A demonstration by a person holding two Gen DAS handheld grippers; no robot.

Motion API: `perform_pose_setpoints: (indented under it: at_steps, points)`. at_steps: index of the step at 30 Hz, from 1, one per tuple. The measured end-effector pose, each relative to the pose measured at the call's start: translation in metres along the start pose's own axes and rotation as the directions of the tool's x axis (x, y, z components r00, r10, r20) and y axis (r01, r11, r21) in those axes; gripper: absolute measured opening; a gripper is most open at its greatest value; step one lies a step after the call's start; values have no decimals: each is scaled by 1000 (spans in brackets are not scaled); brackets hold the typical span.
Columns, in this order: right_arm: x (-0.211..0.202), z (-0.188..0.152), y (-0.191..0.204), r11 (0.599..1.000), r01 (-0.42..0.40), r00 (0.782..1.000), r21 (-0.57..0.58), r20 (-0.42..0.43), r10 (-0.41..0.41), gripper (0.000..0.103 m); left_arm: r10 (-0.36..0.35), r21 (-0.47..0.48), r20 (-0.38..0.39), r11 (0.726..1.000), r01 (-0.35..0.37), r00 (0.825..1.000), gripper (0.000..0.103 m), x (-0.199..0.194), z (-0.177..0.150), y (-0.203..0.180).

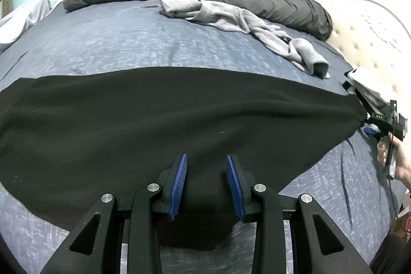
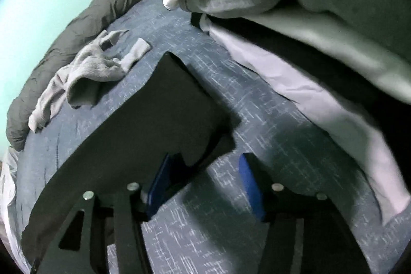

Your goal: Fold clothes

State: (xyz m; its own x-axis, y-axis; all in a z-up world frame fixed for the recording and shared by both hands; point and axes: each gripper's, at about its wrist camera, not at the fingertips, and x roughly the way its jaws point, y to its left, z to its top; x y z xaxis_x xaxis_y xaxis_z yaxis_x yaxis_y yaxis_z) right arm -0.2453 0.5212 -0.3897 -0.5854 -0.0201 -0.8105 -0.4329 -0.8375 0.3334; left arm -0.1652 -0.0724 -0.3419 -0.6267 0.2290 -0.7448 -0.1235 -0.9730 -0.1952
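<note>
Flat black fabric garment (image 1: 154, 114) spread across blue woven bed cover (image 1: 115, 43), long axis left-right. L tool (image 1: 206, 184) jaws apart over near hem, mid-span. R tool (image 2: 205, 184) jaws apart at garment's R corner, nearer it.

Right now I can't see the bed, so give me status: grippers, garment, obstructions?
Both grippers open, left over black garment, right at its corner. Garment flat on bed. Grey clothing lies apart.
</note>
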Motion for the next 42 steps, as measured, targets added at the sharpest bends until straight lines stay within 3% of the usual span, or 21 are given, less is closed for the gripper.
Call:
perform_pose_setpoints:
  at_steps: [9,16,18,22,24,30,36,42]
  points:
    - [14,2,9,999,-12,999,40,38,10,60,16,-90,8,996,-15,1000,35,-10,-7,37]
    - [13,-4,17,997,-52,997,55,58,49,56,29,-96,12,995,-28,999,35,-14,-10,43]
    - [15,-6,20,996,-72,996,50,51,70,50,31,-99,15,995,-29,999,35,-15,-11,45]
    - [15,-6,29,995,-97,994,23,48,96,22,35,-98,19,995,-33,999,35,-16,-11,46]
    - [12,-5,37,994,-105,993,-4,59,105,16,38,-102,25,994,-35,999,35,-18,-10,48]
    - [-20,13,65,989,-114,984,-97,123,126,11,53,-118,42,992,-47,998,35,-24,-8,55]
    - [-67,51,91,976,-152,967,-155,181,180,11,78,-148,62,987,-68,995,35,-34,-8,69]
    - [-111,84,99,979,-120,956,-168,247,159,10,114,-203,91,975,-94,989,35,-49,-10,89]
